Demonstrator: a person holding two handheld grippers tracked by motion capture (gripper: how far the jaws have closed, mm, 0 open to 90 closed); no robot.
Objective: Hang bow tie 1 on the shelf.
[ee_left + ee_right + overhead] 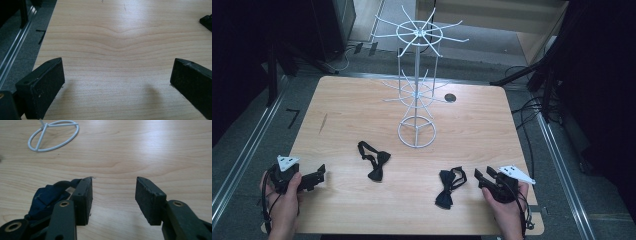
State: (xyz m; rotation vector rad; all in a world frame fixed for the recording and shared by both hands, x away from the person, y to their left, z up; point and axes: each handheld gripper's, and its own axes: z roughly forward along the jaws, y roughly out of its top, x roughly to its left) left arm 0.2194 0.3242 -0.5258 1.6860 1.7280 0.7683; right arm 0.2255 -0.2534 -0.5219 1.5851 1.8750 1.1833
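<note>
I hold both grippers low near the six o'clock edge of the table (362,100), and neither has anything in it. My left gripper (318,176) sits at about seven o'clock with its jaws spread wide over bare wood; my right gripper (479,176) sits at about five o'clock, jaws parted with a clear gap between the pads.

The work looks like getting the bow ties onto the wire rack (417,85), which stands at twelve o'clock from me, its ring base flat on the wood and every arm bare. The nearer bow tie (448,189) lies just beside my right gripper, at its nine o'clock; in the right gripper view its dark cloth (47,196) bunches against the outside of one jaw, not between the two. The other bow tie (375,161) lies near the table's middle, well apart from both grippers.

I judge the main risk to be closing now and catching nothing, or nudging the tie aside with the jaw's outer face. If I pinch only the thin strap, the bow may dangle and swing, and it could snag on the lower arms. The rack looks light, so a push against an arm might tip or slide it.

There is no container here; the rack holds nothing.
</note>
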